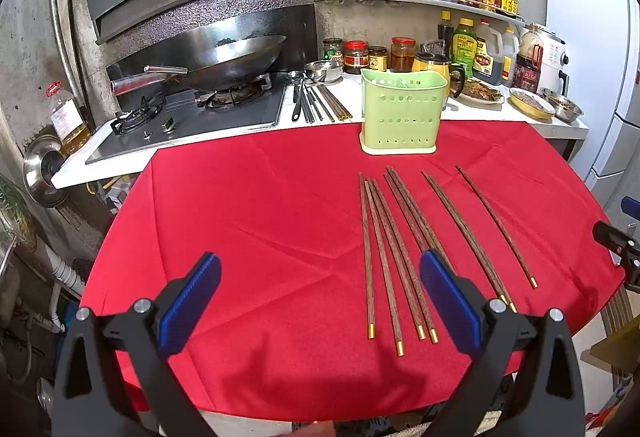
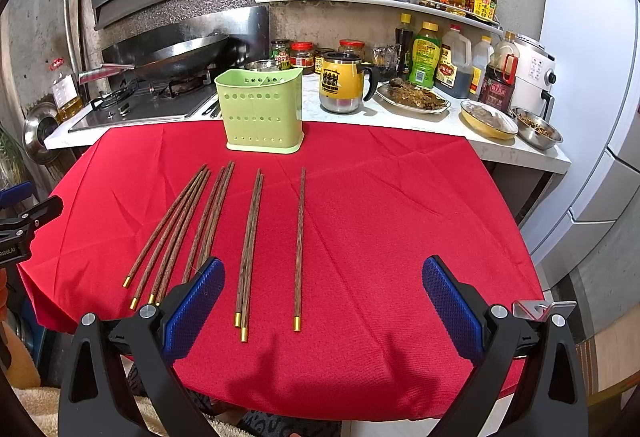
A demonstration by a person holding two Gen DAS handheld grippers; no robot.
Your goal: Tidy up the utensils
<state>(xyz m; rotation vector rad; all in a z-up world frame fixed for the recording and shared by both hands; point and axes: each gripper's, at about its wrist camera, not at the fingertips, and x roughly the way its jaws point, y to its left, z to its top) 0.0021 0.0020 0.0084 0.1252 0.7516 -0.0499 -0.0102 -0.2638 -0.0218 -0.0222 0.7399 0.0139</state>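
Behind the red cloth (image 1: pixel 260 217) of the table stands a white kitchen counter (image 2: pixel 400 117) with many things on it: a yellow mug (image 2: pixel 342 85) just behind the cloth edge, a plate of cooked food (image 2: pixel 414 97), two bowls, jars and sauce bottles. To the left, a wok (image 1: pixel 236 61) sits on the gas stove (image 1: pixel 192 113), and some metal utensils (image 1: pixel 316 101) lie beside the stove.

The green utensil holder (image 1: pixel 402 113) stands upright at the far edge of the cloth; what is inside it I cannot tell. The wooden chopsticks (image 1: pixel 400 257) lie loose on the cloth in front of the holder, apart from it, gold tips toward the cameras. Nothing lies between them and the holder.

The left gripper (image 1: pixel 320 301) hovers above the cloth with fingers (image 1: pixel 190 301) wide apart and holding nothing. The right gripper (image 2: pixel 322 303) is the same, its fingers (image 2: pixel 452 309) spread, with three chopsticks between them.
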